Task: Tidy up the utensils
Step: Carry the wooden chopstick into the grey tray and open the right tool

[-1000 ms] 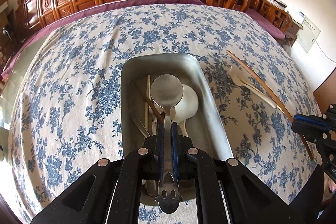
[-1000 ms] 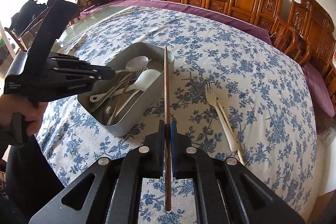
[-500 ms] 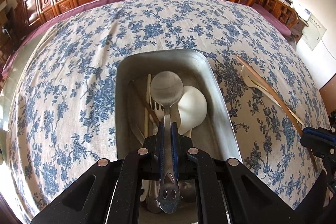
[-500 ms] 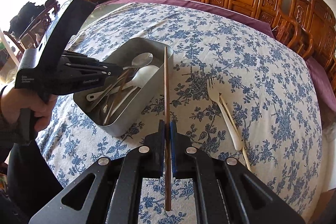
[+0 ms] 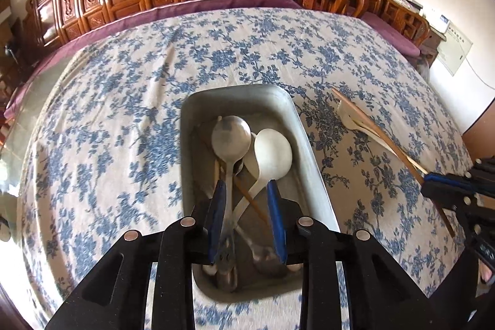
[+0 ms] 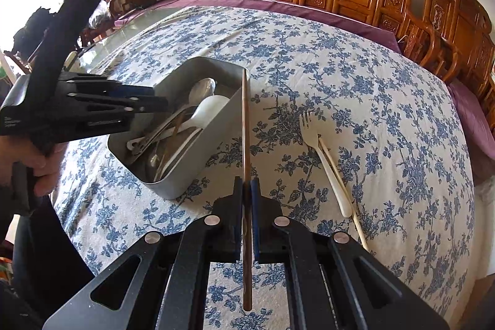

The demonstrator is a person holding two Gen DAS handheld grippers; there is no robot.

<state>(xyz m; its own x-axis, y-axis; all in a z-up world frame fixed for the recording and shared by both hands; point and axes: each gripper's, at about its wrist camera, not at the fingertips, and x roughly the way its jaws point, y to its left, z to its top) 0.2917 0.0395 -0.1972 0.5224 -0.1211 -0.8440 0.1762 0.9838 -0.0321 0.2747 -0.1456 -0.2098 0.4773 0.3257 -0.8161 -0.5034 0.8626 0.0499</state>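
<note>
Left gripper [image 5: 246, 217] has just opened, releasing metal spoon [image 5: 230, 138] into tin [image 5: 312, 163].

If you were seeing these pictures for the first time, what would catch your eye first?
Probably the metal tray in the middle of the blue-flowered tablecloth, holding a metal spoon and a white spoon. The left gripper hangs over it, its jaws just opened and the metal spoon's handle lying loose between them. The right gripper is shut on a brown chopstick, beside a white fork on the cloth.
</note>
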